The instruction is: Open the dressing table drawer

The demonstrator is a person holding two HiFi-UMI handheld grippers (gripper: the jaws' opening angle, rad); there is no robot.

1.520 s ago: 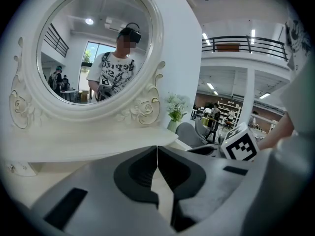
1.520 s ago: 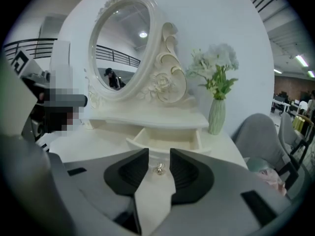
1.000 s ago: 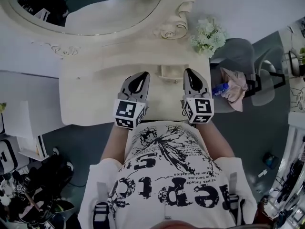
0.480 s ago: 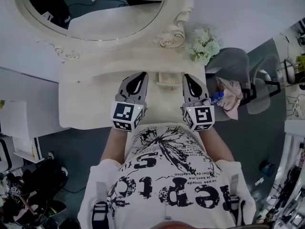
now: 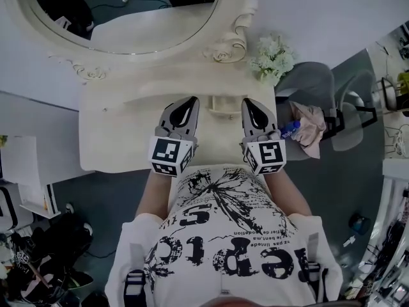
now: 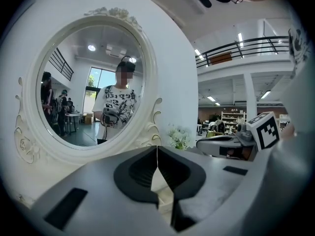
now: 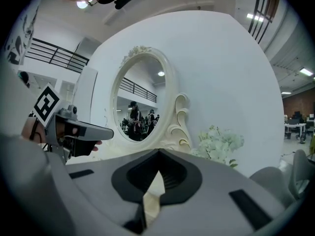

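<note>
Since the earlier frame both claws have shifted only slightly over the tabletop (image 5: 115, 139), and the right claw (image 5: 250, 102) has finished closing. Both claws now have their jaws fully together, tips touching, with nothing between them; the left claw (image 5: 190, 100) lies parallel beside the right. Both point toward 12 o'clock at the oval mirror (image 5: 128, 11). A small rectangular compartment (image 5: 223, 105) sits in the raised back ledge between the claw tips; whether it is the drawer cannot be told. White flowers (image 5: 272, 57) stand at 1 o'clock from the right claw.
</note>
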